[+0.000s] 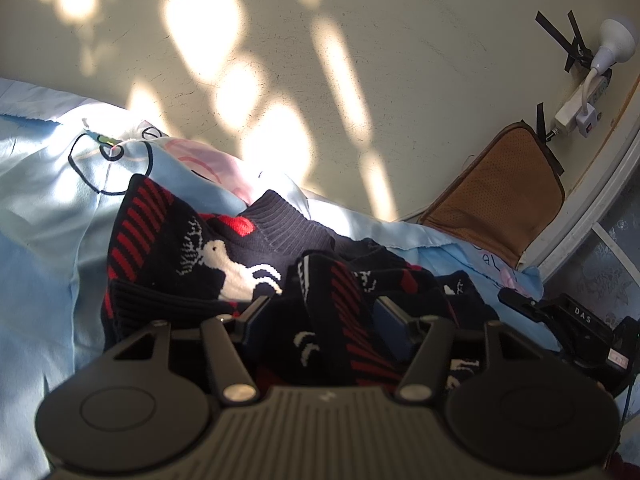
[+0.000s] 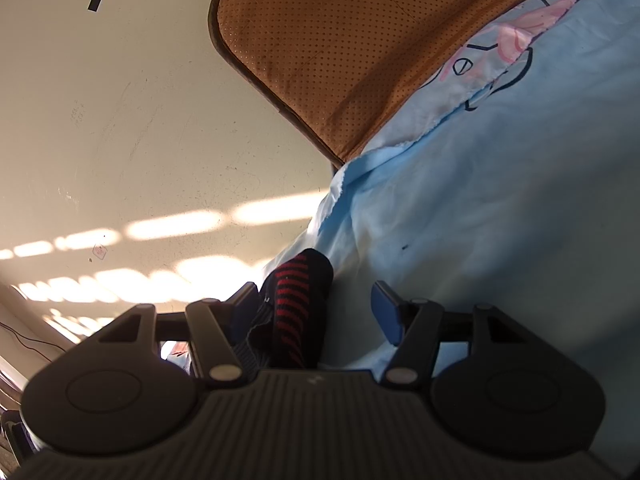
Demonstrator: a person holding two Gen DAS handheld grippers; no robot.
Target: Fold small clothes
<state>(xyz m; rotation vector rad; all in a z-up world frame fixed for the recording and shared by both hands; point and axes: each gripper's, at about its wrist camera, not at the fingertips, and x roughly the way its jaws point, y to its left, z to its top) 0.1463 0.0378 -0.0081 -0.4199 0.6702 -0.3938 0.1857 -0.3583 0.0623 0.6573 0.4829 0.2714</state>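
A navy knit sweater (image 1: 208, 256) with red stripes and white reindeer lies crumpled on a light blue sheet (image 1: 44, 208). One red-striped sleeve (image 1: 340, 300) bunches up between the blue pads of my left gripper (image 1: 324, 312), filling the gap and touching both pads. In the right wrist view a striped cuff (image 2: 298, 292) rests against the left pad of my right gripper (image 2: 316, 300). Its right pad (image 2: 384, 308) stands clear of the cuff, over the sheet (image 2: 500, 220), so that gripper is open. The right gripper's black body (image 1: 568, 320) shows at the left view's right edge.
A brown perforated mat (image 1: 496, 208) (image 2: 340, 60) stands at the sheet's far edge against a cream surface (image 1: 320, 60) patched with sunlight. A white power strip (image 1: 576, 116) with a white lamp (image 1: 612, 40) and black tape sits beyond it.
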